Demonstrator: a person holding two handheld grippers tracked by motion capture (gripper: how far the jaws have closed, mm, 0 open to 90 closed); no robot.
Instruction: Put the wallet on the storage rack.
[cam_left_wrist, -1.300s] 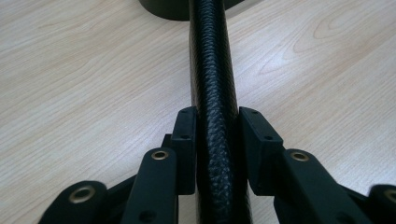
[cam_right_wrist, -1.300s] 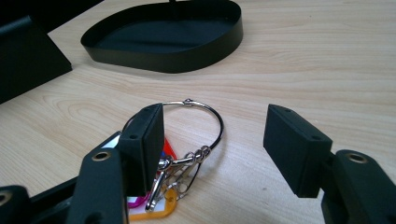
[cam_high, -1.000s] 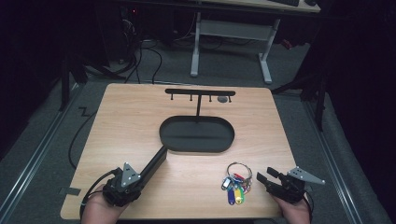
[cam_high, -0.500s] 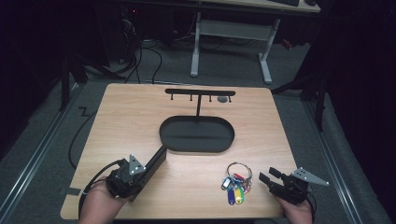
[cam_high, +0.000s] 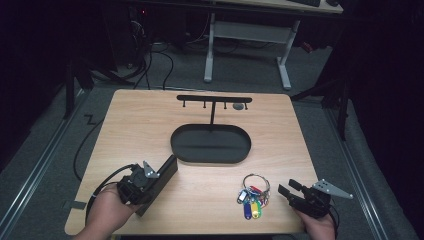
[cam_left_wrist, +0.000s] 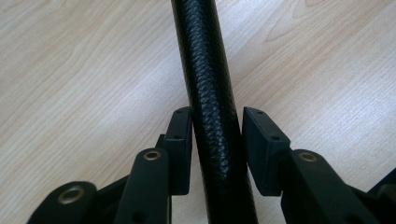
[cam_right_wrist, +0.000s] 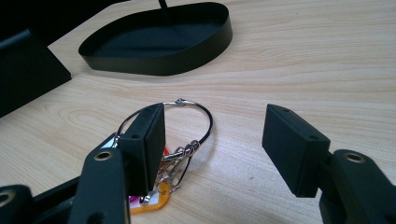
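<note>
The black leather wallet (cam_high: 166, 169) is in my left tongs (cam_left_wrist: 215, 122), near the front left corner of the desk (cam_high: 135, 125), its far end pointing toward the oval tray (cam_high: 210, 161). The left gripper view shows its rounded, grained edge running up between the jaws, which stand partly closed with both pads against its sides, so I judge the hold to be on. I expect it to be light and fairly stiff along its length but slightly yielding under the pads. The grained leather should give good friction. It is long, and I hold it near one end, so the free end may sag or swing. A grip nearer the middle would carry it more steadily.

My right tongs (cam_right_wrist: 215, 114) are wide open with nothing between the pads, low over the desk near the front right corner. Just beside them lies the bunch of keys (cam_high: 252, 197), with coloured tags on a thin wire ring. That bunch will be loose and jangly. The ring is the firm part to pinch, as the tags would slide.

Behind the tray stands the hook bar (cam_high: 214, 98) on its post.
</note>
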